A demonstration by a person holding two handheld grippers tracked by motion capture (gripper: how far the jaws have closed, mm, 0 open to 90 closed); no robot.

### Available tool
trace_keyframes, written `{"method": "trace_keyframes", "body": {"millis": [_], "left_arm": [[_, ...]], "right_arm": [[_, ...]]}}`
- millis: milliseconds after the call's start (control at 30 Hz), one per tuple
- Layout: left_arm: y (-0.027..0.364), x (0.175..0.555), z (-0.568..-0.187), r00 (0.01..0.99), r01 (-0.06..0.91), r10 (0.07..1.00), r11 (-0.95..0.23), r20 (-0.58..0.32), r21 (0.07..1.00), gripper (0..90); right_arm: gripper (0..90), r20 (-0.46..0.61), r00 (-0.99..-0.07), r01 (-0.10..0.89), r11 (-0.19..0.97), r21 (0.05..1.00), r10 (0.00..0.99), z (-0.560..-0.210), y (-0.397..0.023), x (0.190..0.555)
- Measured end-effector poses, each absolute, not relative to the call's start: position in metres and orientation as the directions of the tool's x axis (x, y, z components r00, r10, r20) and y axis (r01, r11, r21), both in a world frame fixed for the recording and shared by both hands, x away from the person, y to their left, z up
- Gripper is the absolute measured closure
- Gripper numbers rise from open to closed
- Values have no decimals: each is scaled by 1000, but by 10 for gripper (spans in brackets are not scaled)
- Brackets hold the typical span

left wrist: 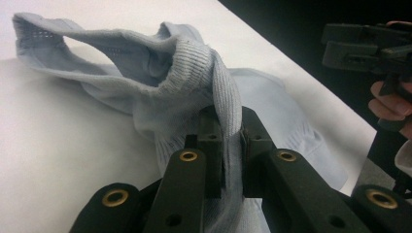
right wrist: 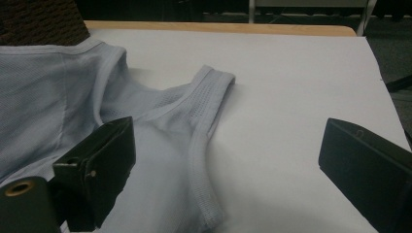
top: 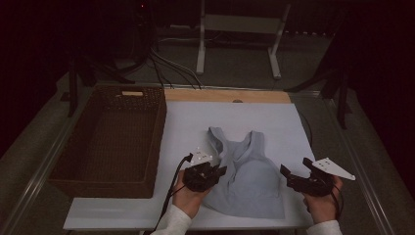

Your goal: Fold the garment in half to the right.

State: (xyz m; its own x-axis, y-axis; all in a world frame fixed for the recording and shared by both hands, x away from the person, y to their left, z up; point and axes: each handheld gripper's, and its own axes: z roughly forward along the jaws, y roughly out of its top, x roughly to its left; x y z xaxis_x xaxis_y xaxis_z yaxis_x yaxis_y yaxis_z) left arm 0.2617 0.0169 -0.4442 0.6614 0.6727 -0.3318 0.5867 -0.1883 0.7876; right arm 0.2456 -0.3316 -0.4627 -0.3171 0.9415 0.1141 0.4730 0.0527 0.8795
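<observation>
Since the pale blue tank top is thin, limp knit, I expect it to sag and slide wherever I lift, so hems and straps are the best holds. It lies on the white desk, beside the wicker basket. My left gripper has its jaws pinched on the side edge; my right gripper hovers wide apart over the other armhole.
</observation>
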Motion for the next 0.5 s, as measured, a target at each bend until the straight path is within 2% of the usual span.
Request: {"method": "trace_keyframes", "body": {"millis": [500], "left_arm": [[6,263,-440,680,572,652,-186,-335,799,829]], "right_arm": [[66,110,-317,473,56,879,942,-463,-332,245]]}}
